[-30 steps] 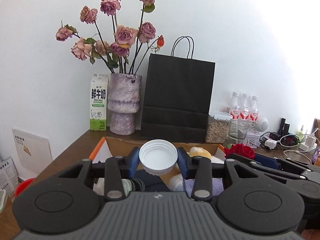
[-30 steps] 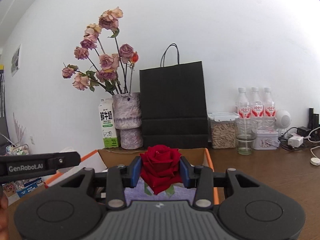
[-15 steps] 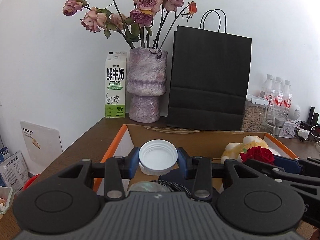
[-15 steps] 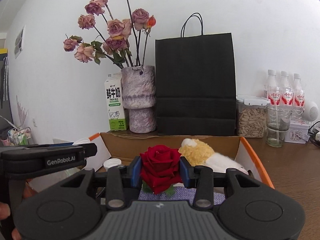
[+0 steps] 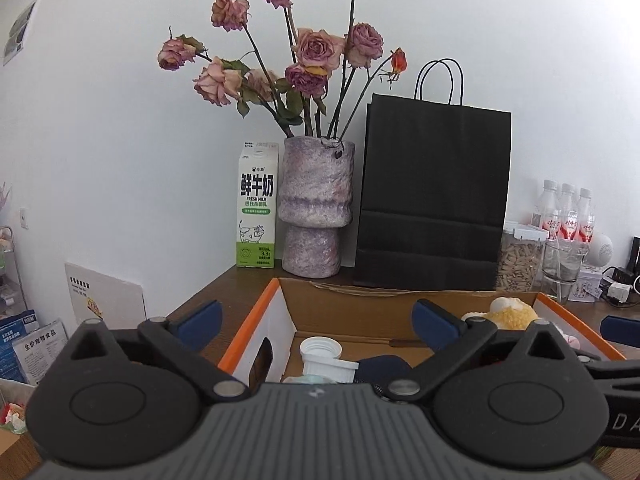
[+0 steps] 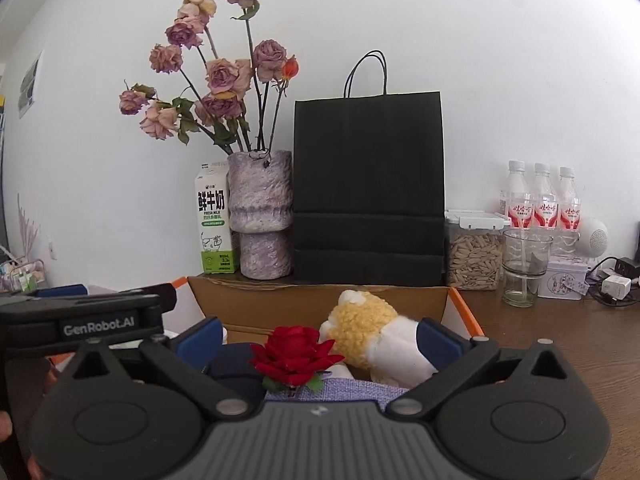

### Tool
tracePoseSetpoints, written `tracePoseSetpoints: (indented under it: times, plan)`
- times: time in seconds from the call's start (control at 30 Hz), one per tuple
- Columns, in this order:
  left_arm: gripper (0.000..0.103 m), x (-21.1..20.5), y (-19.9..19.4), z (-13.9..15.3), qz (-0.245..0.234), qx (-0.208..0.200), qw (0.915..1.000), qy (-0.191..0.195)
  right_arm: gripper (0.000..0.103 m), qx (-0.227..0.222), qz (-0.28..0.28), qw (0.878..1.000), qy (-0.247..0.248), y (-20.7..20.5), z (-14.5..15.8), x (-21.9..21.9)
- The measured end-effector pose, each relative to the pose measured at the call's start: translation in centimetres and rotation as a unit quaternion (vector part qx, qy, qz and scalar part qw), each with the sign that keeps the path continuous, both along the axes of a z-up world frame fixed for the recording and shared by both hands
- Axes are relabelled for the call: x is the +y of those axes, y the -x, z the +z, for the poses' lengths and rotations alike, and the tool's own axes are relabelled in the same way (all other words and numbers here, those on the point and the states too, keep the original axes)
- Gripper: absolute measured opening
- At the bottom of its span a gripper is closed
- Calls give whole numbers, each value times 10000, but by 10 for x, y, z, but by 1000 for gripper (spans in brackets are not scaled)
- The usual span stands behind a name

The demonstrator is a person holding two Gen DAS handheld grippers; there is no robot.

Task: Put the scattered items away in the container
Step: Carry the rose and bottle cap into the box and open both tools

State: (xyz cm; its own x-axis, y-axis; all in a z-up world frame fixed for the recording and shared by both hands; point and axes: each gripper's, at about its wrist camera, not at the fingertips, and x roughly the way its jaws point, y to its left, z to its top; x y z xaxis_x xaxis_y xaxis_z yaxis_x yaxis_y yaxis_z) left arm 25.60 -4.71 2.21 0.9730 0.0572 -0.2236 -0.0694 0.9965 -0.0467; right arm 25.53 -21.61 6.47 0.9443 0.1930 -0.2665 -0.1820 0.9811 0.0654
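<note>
A cardboard box [image 5: 248, 332] with an orange rim sits on the brown table. My left gripper [image 5: 318, 322] hovers over its left part, jaws opening wide, with nothing pressed between the pads. Below it, inside the box, rests the white ribbed cap [image 5: 324, 360]. My right gripper [image 6: 320, 338] hangs over the same box [image 6: 320, 304], jaws also opening. The red rose [image 6: 296, 354] lies free between the spread fingers on a lilac cloth [image 6: 340, 390]. A yellow and white plush toy [image 6: 368, 332] lies behind the rose, and the plush toy [image 5: 508, 314] also shows in the left wrist view.
Behind the box stand a milk carton [image 5: 256, 212], a mottled vase of dried roses [image 5: 316, 208] and a black paper bag [image 5: 436, 192]. To the right are a seed jar [image 6: 474, 252], a glass [image 6: 524, 268], water bottles [image 6: 540, 200] and chargers with cables [image 6: 612, 284].
Both grippers went from shut to wide open. The white cap and the red rose left the pads and now lie in the box. Both grippers moved in closer over the box.
</note>
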Motion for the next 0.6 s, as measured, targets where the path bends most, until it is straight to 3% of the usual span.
tracePoseSetpoints:
  times: [0.6]
  plan:
    - [103, 2, 5, -4, 140, 3, 9999, -41, 103, -14, -105, 9999, -15, 8, 5, -2]
